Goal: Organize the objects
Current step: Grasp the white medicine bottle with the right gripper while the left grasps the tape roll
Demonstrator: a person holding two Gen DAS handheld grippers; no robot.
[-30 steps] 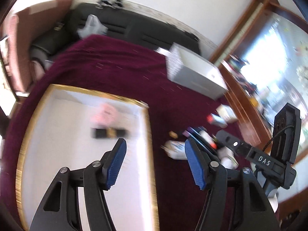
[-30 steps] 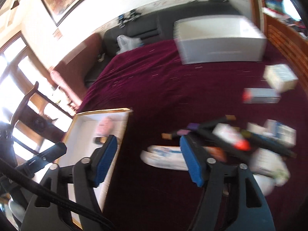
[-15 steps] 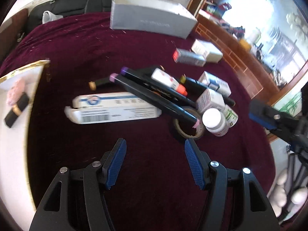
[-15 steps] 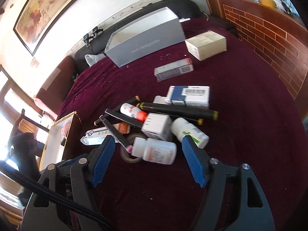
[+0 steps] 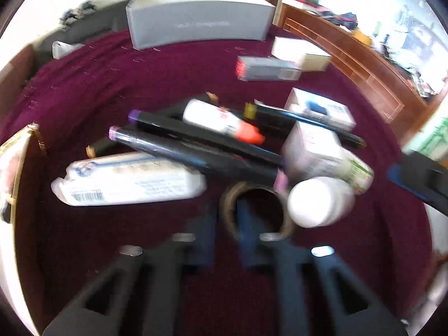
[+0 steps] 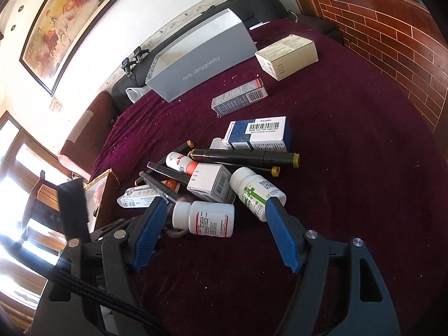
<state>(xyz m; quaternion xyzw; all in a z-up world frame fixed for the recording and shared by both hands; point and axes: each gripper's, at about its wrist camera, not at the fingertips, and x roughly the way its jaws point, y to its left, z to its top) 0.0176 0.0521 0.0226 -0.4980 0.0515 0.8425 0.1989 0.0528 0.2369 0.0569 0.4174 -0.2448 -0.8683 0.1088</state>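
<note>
Both claws have swung from the tray to the clutter: left claw [image 5: 226, 224] clamped on the tape ring [image 5: 232, 196], right claw [image 6: 212, 235] apart around a pill bottle [image 6: 204, 218].

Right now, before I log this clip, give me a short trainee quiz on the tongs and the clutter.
1. True or false: the right tongs are shut on the red-label bottle.
2. What do the left tongs pinch? A scissors; B tape roll; C phone.
3. Fill in: the grey box reads "red ____".
Key: 1 false, they stand open around it; 2 B; 3 dragonfly.
</note>
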